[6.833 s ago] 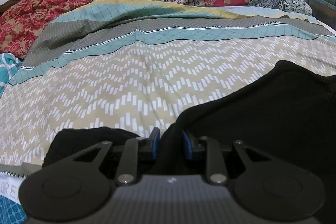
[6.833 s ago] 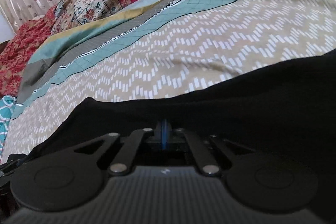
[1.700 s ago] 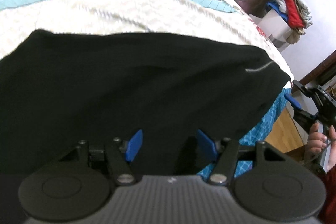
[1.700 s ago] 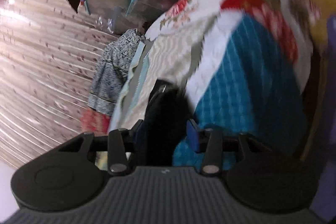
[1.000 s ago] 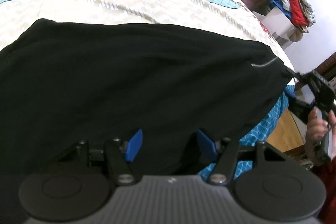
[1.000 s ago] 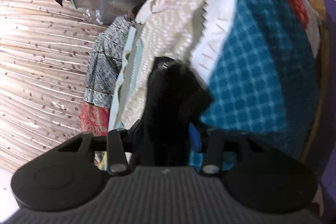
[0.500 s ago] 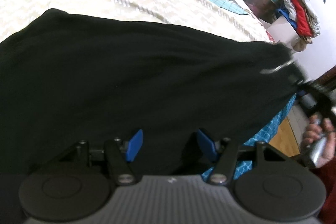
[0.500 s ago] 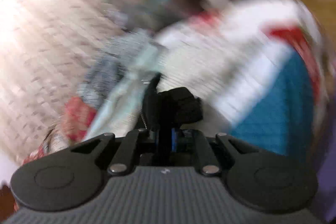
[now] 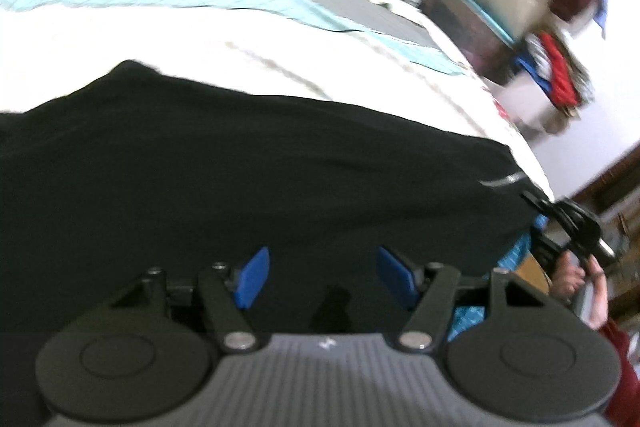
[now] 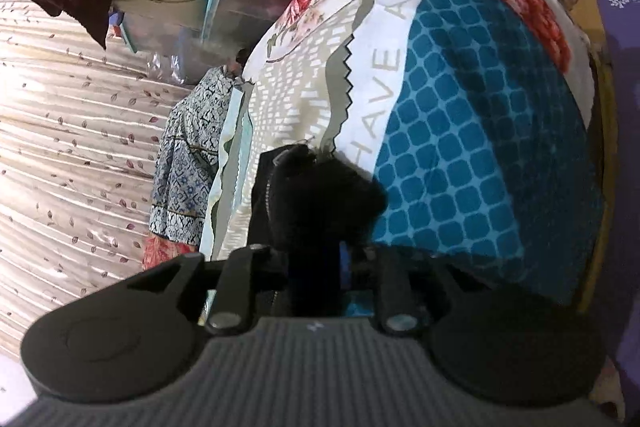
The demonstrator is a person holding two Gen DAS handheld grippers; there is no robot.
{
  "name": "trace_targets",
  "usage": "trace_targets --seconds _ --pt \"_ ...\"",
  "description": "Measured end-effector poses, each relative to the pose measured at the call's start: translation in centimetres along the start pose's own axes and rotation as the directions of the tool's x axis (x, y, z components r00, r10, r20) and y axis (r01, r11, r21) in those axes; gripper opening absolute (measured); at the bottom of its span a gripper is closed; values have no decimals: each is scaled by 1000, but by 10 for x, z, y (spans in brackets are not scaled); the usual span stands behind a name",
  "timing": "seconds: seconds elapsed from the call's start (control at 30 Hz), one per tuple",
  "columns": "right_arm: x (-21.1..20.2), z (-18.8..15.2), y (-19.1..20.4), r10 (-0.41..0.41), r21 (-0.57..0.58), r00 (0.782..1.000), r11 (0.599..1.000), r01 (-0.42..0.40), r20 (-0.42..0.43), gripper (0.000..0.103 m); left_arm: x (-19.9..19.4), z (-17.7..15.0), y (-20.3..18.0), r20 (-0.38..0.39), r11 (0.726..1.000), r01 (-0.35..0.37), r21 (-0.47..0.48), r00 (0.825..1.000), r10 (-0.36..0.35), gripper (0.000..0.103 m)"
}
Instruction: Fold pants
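Black pants [image 9: 280, 179] lie spread across the patterned bedspread [image 9: 200, 39]. My left gripper [image 9: 324, 279] hovers over their near edge. Its blue pads [image 9: 252, 283] stand apart and the jaws are opening, with nothing pinched. At the right bed edge my right gripper [image 9: 560, 211], held by a hand [image 9: 580, 279], meets the pants' corner by the grey stripe. In the right wrist view a bunched black corner of the pants [image 10: 320, 195] stands up between the jaws of the right gripper [image 10: 316, 263]. Those jaws are opening, and the cloth still fills the gap between the pads.
The bedspread [image 10: 480, 167] drops over the bed's side in blue squares. Stacked boxes with piled clothes [image 9: 552, 67] stand beyond the far corner. A leaf-print curtain [image 10: 60, 127] hangs behind the bed. A purple mat [image 10: 624, 67] lies on the wood floor.
The right jaws closed tight on the pants' corner half a second ago and now stand wider around it. The left view has shifted and blurred, showing more of the bed's far end.
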State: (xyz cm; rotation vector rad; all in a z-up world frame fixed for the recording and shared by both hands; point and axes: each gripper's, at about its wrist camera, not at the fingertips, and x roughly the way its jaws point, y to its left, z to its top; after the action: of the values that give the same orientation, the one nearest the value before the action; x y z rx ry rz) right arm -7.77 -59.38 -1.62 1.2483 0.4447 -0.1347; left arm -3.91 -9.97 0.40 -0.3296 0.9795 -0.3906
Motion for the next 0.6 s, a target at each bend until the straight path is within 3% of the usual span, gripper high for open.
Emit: trace_targets --seconds 0.07,0.13,0.17,0.3,0.4,0.5,0.6 --pt "2 -1 4 -11 -9 1000 1000 11 7 30 4 0 12 -20 998 -39 -50 999 38 60" --pt "5 -2 9 -62 -56 998 996 62 8 16 16 -4 23 -74 992 -102 -78 993 96 49" --pt "6 -3 11 -80 -78 997 994 80 8 16 19 -6 26 -76 990 -114 -78 991 109 47" --pt "2 -9 33 -105 -161 994 981 108 29 12 14 -3 25 -75 991 -110 -70 992 105 48" --pt "-7 -18 63 -18 -260 1000 965 24 22 12 3 1 29 -48 992 -57 -110 997 52 48" --pt "-15 -39 109 50 -451 999 891 -52 -16 12 -19 8 37 20 990 -1 -143 1000 4 55" --pt "-18 -76 151 97 -640 991 757 -133 -91 13 -38 14 50 84 984 23 -178 996 -8 63"
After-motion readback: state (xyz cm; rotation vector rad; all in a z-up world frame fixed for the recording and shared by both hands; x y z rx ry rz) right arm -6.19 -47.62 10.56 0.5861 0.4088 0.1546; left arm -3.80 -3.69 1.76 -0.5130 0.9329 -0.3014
